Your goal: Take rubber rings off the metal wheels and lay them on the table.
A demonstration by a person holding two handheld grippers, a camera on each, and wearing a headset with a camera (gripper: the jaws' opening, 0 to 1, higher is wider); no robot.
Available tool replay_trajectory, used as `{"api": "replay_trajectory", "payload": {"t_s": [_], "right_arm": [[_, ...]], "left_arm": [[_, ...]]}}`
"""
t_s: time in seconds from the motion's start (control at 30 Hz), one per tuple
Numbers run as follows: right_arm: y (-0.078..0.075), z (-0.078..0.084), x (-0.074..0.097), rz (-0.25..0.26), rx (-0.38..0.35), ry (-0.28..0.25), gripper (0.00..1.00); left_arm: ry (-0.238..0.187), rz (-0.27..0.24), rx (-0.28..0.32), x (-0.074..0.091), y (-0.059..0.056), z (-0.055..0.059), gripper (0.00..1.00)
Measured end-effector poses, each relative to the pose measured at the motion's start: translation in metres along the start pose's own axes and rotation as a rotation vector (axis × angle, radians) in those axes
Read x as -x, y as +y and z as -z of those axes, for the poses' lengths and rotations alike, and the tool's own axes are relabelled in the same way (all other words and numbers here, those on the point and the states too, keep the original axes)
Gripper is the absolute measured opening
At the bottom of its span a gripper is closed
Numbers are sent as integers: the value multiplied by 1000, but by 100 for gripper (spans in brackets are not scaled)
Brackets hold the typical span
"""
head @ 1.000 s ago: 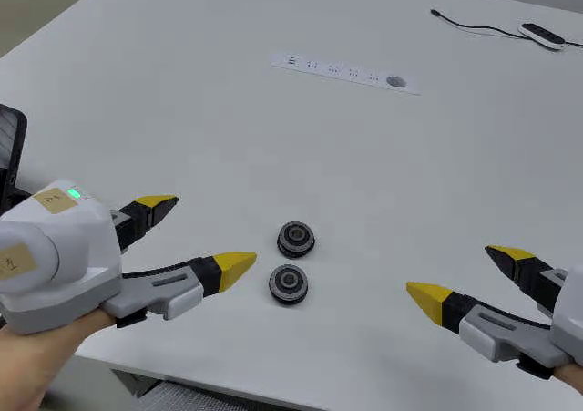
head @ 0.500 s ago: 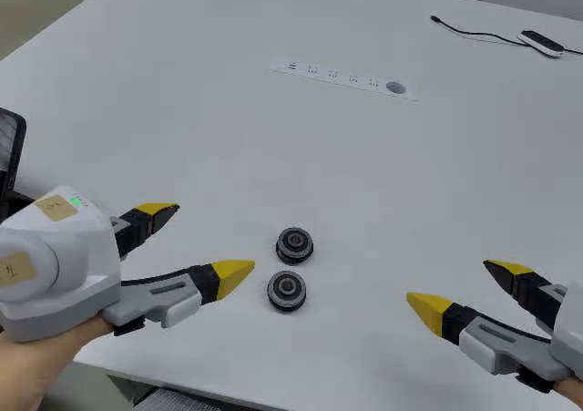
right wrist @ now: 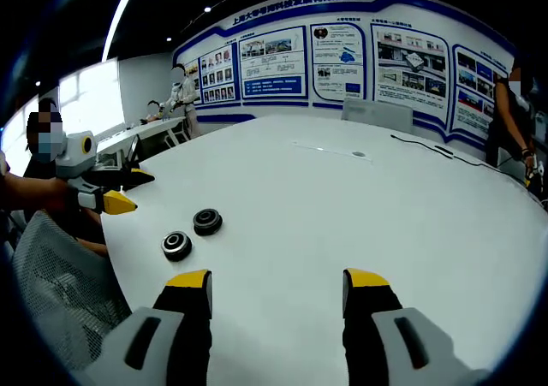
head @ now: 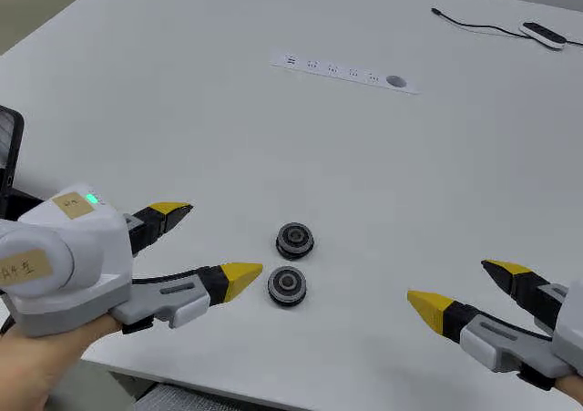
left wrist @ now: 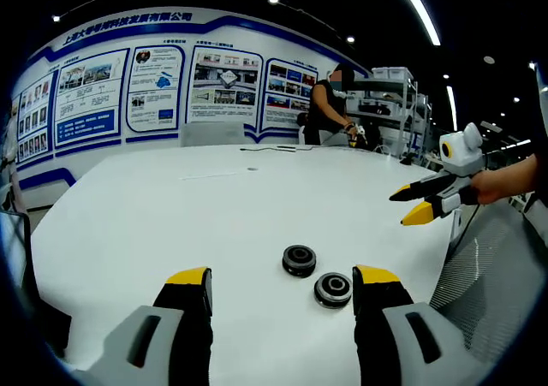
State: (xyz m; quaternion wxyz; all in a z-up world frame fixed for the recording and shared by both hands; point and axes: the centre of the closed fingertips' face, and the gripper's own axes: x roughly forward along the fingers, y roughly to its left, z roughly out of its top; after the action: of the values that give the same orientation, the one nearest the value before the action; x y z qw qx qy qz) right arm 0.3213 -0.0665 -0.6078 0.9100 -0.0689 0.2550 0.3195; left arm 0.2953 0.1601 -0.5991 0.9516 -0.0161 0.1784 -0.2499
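Wheels (head: 287,285) between left gripper (head: 222,240) and right gripper (head: 449,281), posters (left wrist: 154,82) in gripper views

We see a broad white table (head: 273,138) stretching far ahead, with a flat socket strip (head: 346,72) set into its far middle and a dark cable (head: 465,24) lying near the far right corner. Past the far left corner lies a patch of pale floor (head: 27,1). In the gripper views we find a curved wall (left wrist: 86,35) hung with blue and white display boards (left wrist: 154,82), long ceiling light strips (left wrist: 418,9), metal shelving (left wrist: 390,95) on the right, and a grey mesh chair (right wrist: 51,275) at the near edge.
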Motion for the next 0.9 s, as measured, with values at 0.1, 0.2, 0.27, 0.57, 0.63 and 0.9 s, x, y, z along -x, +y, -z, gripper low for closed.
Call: {"api": "replay_trajectory", "payload": {"t_s": [0.1, 0.2, 0.27, 0.57, 0.63, 0.9], "right_arm": [[2, 0, 0, -10, -16, -3, 61], [4, 1, -1, -19, -15, 3, 60], [6, 2, -2, -25, -20, 9, 58], [14, 3, -6, -54, -25, 14, 56], [15, 4, -6, -57, -22, 19, 56], [25, 8, -10, -89, -32, 32, 52]], "left_arm": [[8, 18, 4, -2, -2, 2, 67], [16, 30, -3, -3, -4, 4, 65], [21, 39, -8, -4, -6, 5, 65], [50, 75, -10, -10, -16, 12, 60], [59, 85, -19, -12, -19, 13, 58], [96, 134, -56, -20, -32, 19, 53]]}}
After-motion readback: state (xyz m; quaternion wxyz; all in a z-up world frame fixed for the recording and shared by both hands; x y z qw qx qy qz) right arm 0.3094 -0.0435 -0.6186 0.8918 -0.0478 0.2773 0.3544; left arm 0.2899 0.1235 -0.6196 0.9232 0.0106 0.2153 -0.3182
